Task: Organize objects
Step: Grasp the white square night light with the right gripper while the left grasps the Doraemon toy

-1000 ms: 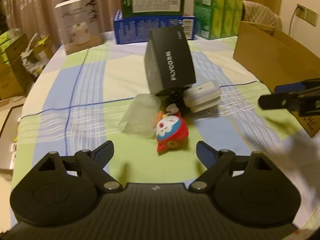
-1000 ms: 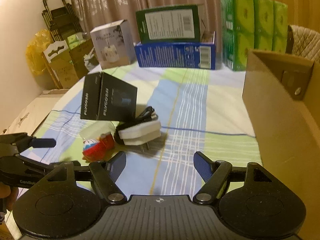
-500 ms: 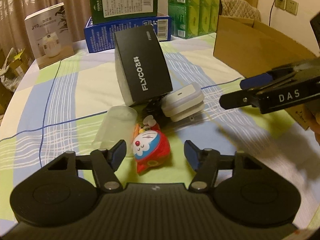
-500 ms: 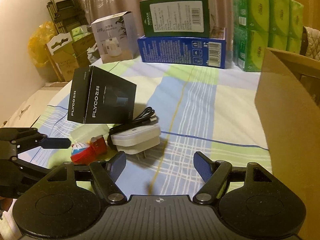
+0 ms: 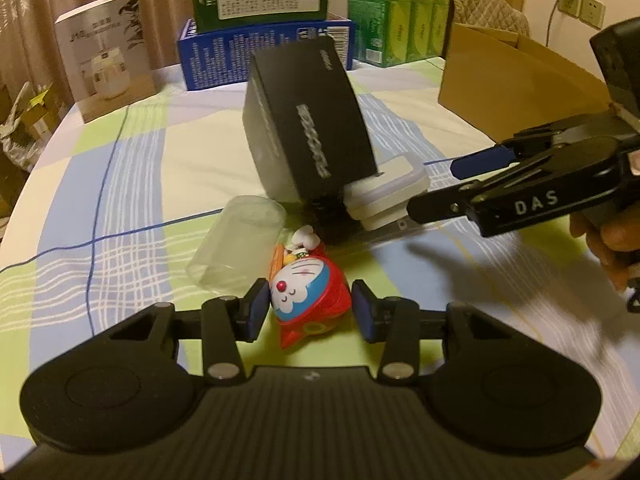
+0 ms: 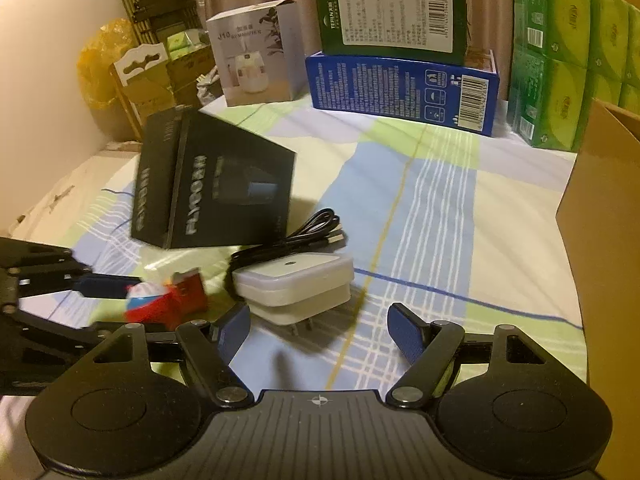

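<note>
A red and blue cartoon toy [image 5: 310, 300] lies on the checked cloth between the pads of my left gripper [image 5: 310, 308]. Its jaws are closing and both pads meet the toy's sides. Beside the toy lies a clear plastic cup [image 5: 240, 248] on its side. Behind them a black box [image 5: 308, 136] leans on a white charger [image 6: 292, 284] with a black cable [image 6: 308, 232]. My right gripper [image 6: 320, 336] stands open just short of the charger, with nothing between its fingers; it reaches in from the right in the left wrist view.
An open cardboard carton [image 6: 600, 216] stands at the right edge. Along the back are a blue box [image 6: 400, 92] with a green box on it, green tissue packs [image 6: 560, 52] and a white humidifier box [image 6: 256, 56]. A person's hand [image 5: 612, 240] holds the right gripper.
The left jaws have narrowed from wide apart to the toy's sides as the gripper came closer to it. The right gripper has moved in and down toward the charger.
</note>
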The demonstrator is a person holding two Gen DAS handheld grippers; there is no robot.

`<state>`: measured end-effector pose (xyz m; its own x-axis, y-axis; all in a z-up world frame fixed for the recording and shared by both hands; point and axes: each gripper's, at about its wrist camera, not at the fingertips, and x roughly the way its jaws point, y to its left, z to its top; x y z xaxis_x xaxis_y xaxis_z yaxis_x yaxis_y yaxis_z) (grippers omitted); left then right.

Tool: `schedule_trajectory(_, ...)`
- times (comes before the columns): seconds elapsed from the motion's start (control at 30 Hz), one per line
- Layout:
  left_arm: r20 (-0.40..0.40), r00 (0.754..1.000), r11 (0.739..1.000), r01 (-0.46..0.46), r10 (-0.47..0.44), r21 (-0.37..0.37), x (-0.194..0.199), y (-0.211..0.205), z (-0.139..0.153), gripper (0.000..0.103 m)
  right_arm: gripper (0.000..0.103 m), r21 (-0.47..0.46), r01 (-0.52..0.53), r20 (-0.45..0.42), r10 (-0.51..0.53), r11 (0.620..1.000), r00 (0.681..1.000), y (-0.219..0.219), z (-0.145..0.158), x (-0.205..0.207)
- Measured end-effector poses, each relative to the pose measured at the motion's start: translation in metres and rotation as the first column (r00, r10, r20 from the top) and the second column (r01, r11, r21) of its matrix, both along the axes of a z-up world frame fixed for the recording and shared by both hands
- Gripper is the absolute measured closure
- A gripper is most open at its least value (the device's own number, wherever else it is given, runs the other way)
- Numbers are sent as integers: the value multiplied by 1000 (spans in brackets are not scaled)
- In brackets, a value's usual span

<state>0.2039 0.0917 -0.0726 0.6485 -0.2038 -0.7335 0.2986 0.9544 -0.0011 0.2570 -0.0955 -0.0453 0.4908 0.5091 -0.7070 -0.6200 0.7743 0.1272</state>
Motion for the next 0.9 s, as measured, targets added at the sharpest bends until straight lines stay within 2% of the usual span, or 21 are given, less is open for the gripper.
schedule_trajectory(0.4, -12, 1000, 999, -24, 24, -28, -15, 8, 4, 64, 29, -56, -103, 59, 106, 993, 993, 29, -15, 9)
schedule_trajectory(0.67, -12, 1000, 1000, -14, 14, -26, -18, 1, 3, 64, 30, -18, -99, 23, 99, 995, 995, 30, -22, 21)
schedule_trajectory(0.9, -15, 1000, 999, -15, 15, -31, -20, -5, 3, 64, 31, -27, -51, 12, 52, 998, 999, 15, -10, 11)
